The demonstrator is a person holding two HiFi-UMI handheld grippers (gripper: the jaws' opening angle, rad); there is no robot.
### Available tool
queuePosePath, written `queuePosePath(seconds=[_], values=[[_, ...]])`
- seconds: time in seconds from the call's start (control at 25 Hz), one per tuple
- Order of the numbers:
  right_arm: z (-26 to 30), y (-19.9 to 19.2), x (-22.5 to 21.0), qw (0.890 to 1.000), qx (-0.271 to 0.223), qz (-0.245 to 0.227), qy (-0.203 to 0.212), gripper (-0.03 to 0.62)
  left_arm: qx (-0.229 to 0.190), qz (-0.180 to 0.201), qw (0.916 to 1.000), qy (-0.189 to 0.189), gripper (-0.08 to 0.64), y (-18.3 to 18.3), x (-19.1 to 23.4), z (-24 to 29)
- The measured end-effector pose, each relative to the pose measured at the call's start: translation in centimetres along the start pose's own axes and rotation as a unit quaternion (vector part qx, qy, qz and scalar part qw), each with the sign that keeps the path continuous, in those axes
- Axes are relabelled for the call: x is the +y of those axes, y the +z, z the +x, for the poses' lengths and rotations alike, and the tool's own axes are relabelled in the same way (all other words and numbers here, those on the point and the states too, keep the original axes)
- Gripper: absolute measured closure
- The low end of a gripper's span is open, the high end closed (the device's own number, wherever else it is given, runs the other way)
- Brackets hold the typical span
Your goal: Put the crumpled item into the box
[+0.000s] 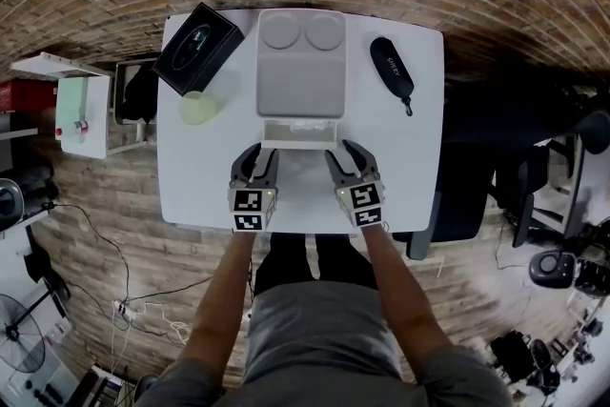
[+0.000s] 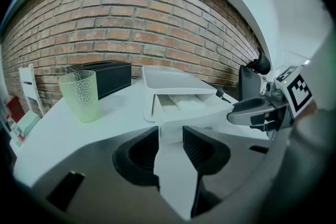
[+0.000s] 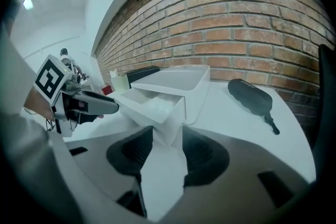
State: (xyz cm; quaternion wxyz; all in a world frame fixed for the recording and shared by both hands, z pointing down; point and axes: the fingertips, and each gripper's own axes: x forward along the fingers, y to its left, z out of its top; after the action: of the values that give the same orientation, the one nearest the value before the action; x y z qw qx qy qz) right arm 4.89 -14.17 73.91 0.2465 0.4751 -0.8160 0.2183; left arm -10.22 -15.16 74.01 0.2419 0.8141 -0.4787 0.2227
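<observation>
A grey-white box (image 1: 301, 71) stands mid-table with its drawer (image 1: 301, 144) pulled out toward me. Inside the drawer lies the crumpled white item (image 1: 305, 126), which shows as a pale wad (image 2: 189, 103) in the left gripper view and again (image 3: 155, 107) in the right gripper view. My left gripper (image 1: 256, 159) is open at the drawer's front left corner (image 2: 169, 122). My right gripper (image 1: 347, 156) is open at the front right corner (image 3: 169, 124). Each corner sits between the fingertips, and neither gripper holds anything.
A black box (image 1: 197, 48) and a green cup (image 1: 197, 107) stand left of the grey box. To its right lies a black glasses case (image 1: 392, 69). The white table's (image 1: 410, 157) near edge runs just behind the grippers. A dark chair (image 1: 467, 195) stands at the right.
</observation>
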Motion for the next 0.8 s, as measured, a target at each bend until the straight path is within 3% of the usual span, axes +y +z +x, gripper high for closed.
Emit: queuePosePath(seconds=[0.8], values=[[2.1,0.6,-2.5,0.998,0.02,0.049,-0.016,0.39,0.012,-0.022,0.9996,0.01,0.416,1.5,0.9,2.3]])
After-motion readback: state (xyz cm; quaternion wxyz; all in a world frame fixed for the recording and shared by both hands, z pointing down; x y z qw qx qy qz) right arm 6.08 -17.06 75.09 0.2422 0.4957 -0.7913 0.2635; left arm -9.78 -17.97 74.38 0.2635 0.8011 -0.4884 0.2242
